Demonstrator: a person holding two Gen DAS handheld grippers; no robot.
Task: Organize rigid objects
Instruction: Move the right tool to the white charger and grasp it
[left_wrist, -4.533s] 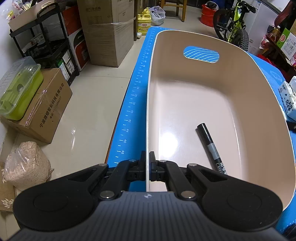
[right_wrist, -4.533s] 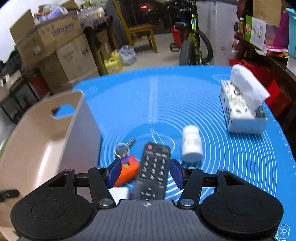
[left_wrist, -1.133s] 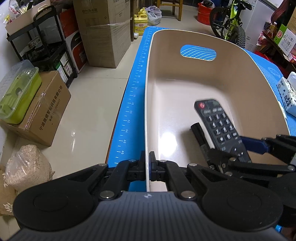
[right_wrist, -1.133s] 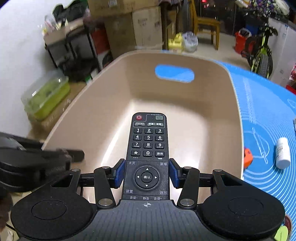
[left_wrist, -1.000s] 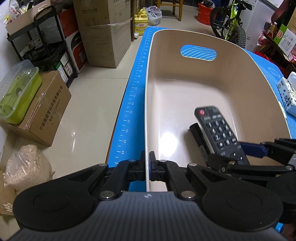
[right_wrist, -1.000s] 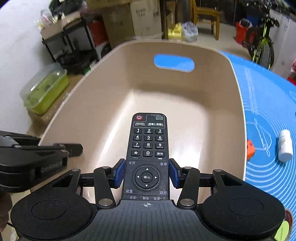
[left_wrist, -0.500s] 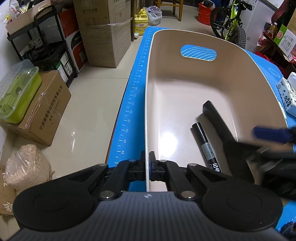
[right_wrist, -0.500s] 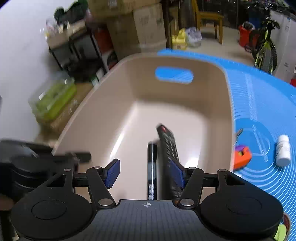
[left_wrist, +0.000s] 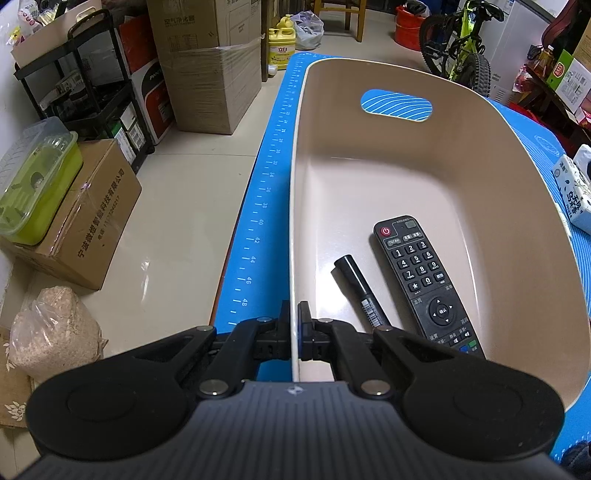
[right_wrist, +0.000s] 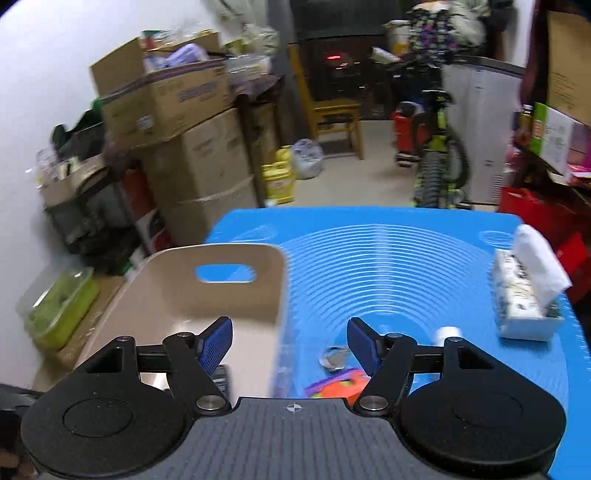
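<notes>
A beige plastic bin (left_wrist: 480, 155) stands on the blue mat (right_wrist: 388, 258). A black remote control (left_wrist: 424, 280) and a black marker (left_wrist: 360, 291) lie side by side on its floor. My left gripper (left_wrist: 294, 325) is shut on the bin's near left rim. My right gripper (right_wrist: 290, 343) is open and empty above the bin's right wall (right_wrist: 273, 288). Below it on the mat lie an orange and purple key fob (right_wrist: 340, 384) with a key ring (right_wrist: 332, 356) and a white pill bottle (right_wrist: 447, 334), partly hidden by a finger.
A tissue box (right_wrist: 524, 295) stands at the mat's right edge, also in the left wrist view (left_wrist: 574, 192). The mat's left edge (left_wrist: 258, 221) drops to the floor, where cardboard boxes (left_wrist: 77, 229), a green container (left_wrist: 33, 181) and a bicycle (right_wrist: 439, 155) stand.
My right gripper let go of the remote, which now lies flat in the bin beside the marker. The gripper has risen and swung right, out of the left wrist view. My left gripper has not moved.
</notes>
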